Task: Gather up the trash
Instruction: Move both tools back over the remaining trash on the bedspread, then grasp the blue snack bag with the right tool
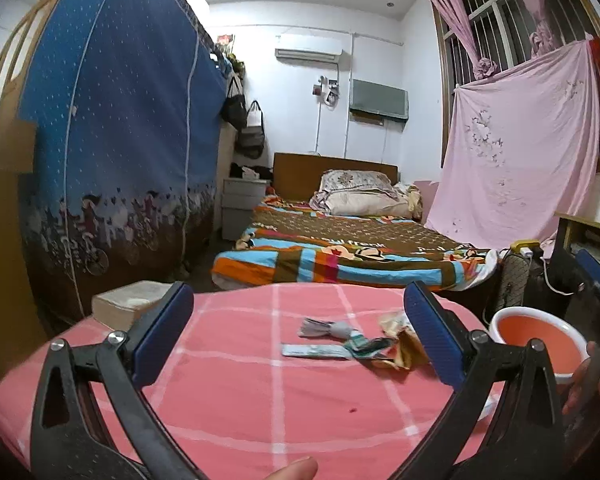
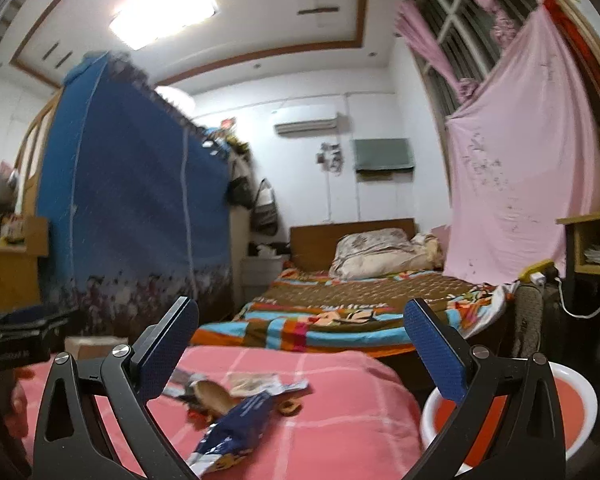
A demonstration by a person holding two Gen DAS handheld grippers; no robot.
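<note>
Left gripper [image 1: 300, 336]: jaws spread wide, nothing between the pads. It points almost level across the pink checked cloth [image 1: 228, 400] on the bench, low in the frame. Open and aimed like this, it looks set for an approach, not a carry.

Just past its right pad, centre-right of the left wrist view: a small heap of wrappers [image 1: 364, 346], flat strips and a crumpled gold-and-green piece, lying loose on the cloth. This is the trash. It sits ahead of the jaws, not within them.

Right gripper [image 2: 300, 344]: jaws also apart, empty. Below and between them, lower centre of the right wrist view, a dark blue snack bag [image 2: 236, 420] lies on the cloth, with a brown scrap and a pale wrapper just behind it. Whether these overlap the left view's heap I cannot tell.

Red basin with white rim [image 2: 572, 404], lower right in both views, stands just beside the bench edge. Judged: it serves as the bin, kept close so each piece needs only a short trip.

A fingertip [image 1: 292, 470] shows at the bottom edge of the left view.

Mid-distance: a book-like block [image 1: 128, 304] at the bench's far left corner. Beyond: bed with patterned quilt [image 1: 340, 248], blue fabric wardrobe [image 1: 120, 140] at left.
</note>
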